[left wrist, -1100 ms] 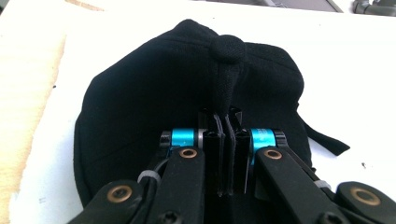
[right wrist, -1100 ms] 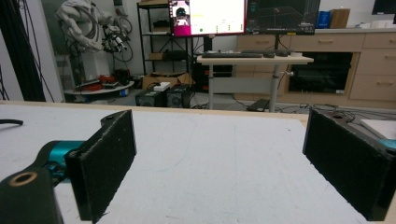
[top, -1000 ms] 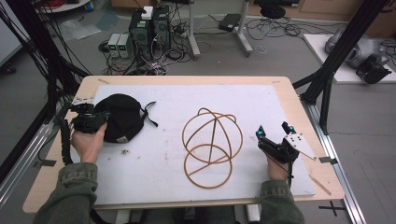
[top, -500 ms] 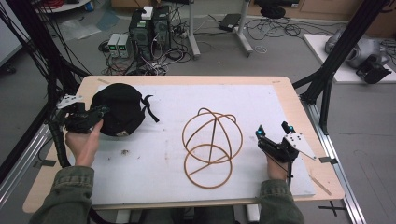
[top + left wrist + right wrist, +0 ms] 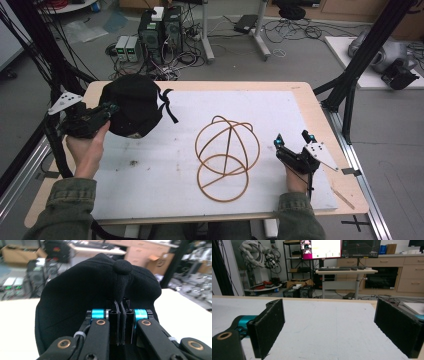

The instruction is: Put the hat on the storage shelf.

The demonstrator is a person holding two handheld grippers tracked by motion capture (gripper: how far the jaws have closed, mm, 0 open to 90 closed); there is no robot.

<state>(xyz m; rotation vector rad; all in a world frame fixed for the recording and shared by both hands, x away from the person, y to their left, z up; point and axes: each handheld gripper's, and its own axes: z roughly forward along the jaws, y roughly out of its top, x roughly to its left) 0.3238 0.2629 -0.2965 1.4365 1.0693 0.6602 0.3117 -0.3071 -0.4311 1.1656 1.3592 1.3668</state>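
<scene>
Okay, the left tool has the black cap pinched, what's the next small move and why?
Probably carry the black cap rightward toward the wire frame. The left tool is shut on a fold of the cap, which is lifted at the table's left, while the right tool rests open beside the frame.

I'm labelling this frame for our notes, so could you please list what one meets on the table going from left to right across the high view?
left gripper → black cap, pinched in that gripper → wooden wire-frame hat stand → right gripper, jaws apart.
</scene>
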